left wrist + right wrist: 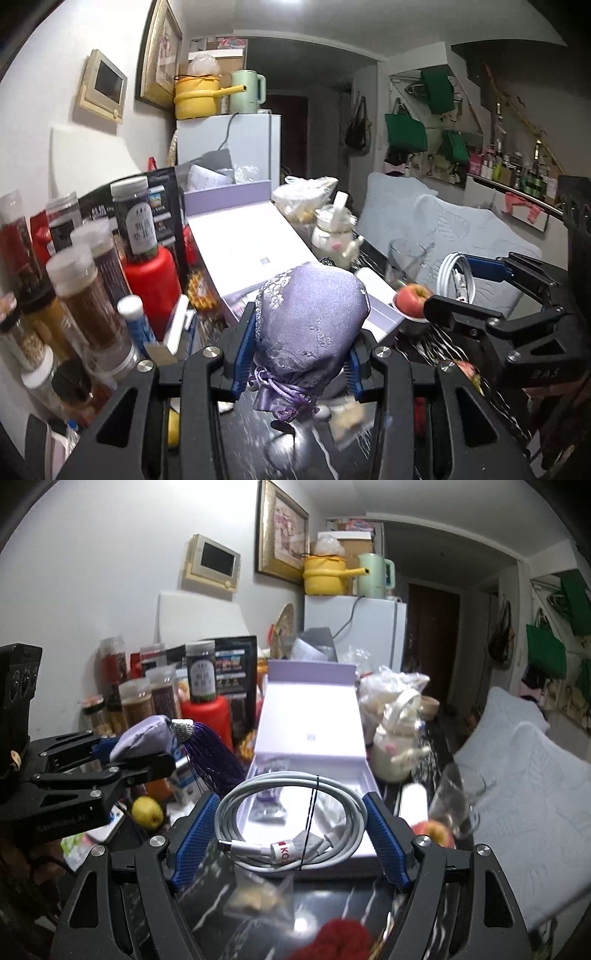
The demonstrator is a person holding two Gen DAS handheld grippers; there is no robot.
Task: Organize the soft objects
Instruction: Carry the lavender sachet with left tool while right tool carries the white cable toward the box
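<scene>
My left gripper (pixel 306 332) is shut on a lilac brocade pouch (pixel 310 314), its drawstring neck toward the camera. In the right wrist view the same pouch (pixel 144 734) sits in the left gripper (pixel 142 751) at the left, and a dark purple tassel (pixel 210 760) hangs from it. My right gripper (pixel 291 799) is shut on a coiled white cable (pixel 280 777), with the blue pads pressing the coil's sides. From the left wrist, the right gripper (pixel 450 286) and its cable (pixel 456 275) are at the right. Both are raised above the dark table, in front of an open lilac box (pixel 310 716).
Spice jars (pixel 88 295) and a red bottle (pixel 155 284) crowd the left. A white teapot-like jar (pixel 393 746), a glass (pixel 454 801) and a red apple (pixel 434 830) stand right of the box. A yellow fruit (pixel 147 810), a snack bag (pixel 255 897) and something red and fuzzy (pixel 340 941) lie nearer. A pale blue cushion (pixel 524 794) sits at the right.
</scene>
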